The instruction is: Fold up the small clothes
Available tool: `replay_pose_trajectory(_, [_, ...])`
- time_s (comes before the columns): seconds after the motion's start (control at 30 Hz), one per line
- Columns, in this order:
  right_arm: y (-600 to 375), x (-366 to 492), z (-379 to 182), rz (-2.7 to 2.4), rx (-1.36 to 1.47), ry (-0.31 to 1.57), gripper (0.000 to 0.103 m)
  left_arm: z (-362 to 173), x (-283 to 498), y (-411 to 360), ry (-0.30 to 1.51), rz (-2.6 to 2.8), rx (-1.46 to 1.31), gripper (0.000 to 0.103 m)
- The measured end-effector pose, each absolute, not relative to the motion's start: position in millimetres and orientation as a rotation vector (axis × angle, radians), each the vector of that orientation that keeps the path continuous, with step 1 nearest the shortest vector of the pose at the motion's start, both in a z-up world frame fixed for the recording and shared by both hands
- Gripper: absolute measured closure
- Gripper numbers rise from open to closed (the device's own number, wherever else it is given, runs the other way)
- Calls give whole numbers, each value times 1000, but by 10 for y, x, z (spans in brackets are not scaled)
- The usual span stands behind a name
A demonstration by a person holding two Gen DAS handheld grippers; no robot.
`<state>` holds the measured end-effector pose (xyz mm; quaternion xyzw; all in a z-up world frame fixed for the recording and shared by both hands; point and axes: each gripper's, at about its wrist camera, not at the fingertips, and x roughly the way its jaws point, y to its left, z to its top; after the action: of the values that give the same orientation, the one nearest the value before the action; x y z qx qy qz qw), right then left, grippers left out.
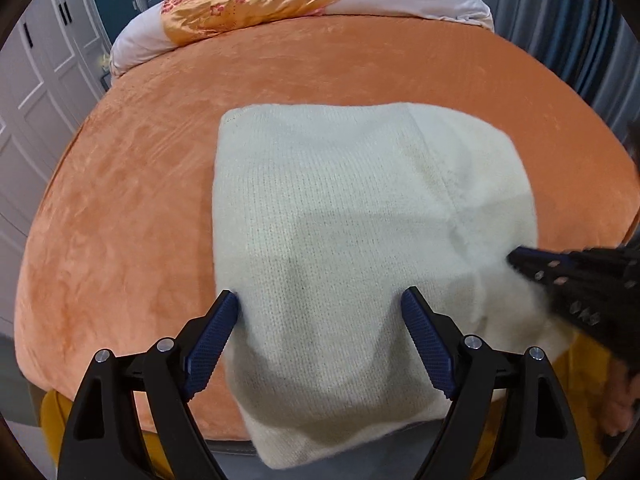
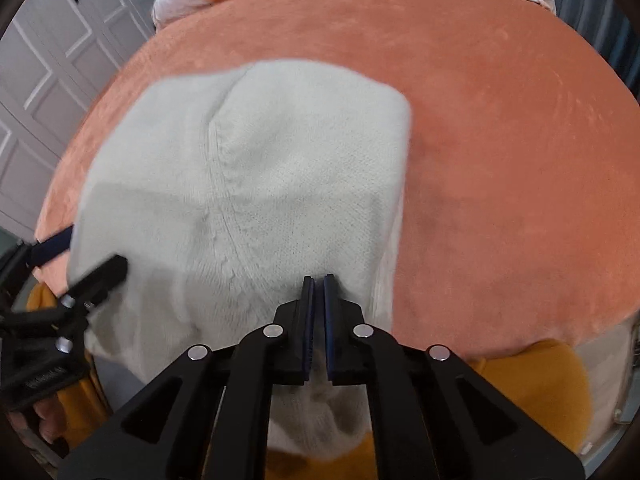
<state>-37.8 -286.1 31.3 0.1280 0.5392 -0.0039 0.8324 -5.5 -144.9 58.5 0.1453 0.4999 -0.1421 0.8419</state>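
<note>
A white knit garment [image 1: 340, 184] [image 2: 280, 160] lies folded on the orange bed cover [image 1: 140, 180] [image 2: 500, 140]. Its near edge hangs over the bed's front. My left gripper [image 1: 320, 294] [image 2: 86, 258] is open wide just above the garment's near left part, one blue pad on each side of a stretch of cloth and neither pressing it. My right gripper [image 2: 319, 278] [image 1: 516, 258] is shut at the garment's near right part. A thin strip of white knit shows between its pads, and creases run toward its tips.
An orange floral quilt [image 1: 256, 4] on a white pillow lies at the bed's far end. White wardrobe doors [image 1: 32, 80] stand to the left, a striped curtain [image 1: 560, 20] to the right. The person's yellow clothing [image 2: 532, 392] is right against the bed's front edge.
</note>
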Motion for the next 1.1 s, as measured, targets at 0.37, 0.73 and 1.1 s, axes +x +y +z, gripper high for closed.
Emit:
replay_pose_trajectory(0.37, [-2991, -570, 432, -70, 319, 1058, 37, 653, 61, -1384, 1094, -259, 220, 18])
replay_pose_trajectory(0.73, [-3047, -451, 198, -17, 452, 1094, 33, 707, 263, -1200, 1097, -190, 151, 17])
replay_pose_trajectory(1.1, [-3107, -354, 121, 27, 528, 1105, 26, 455, 411, -1143, 1155, -228, 34, 9])
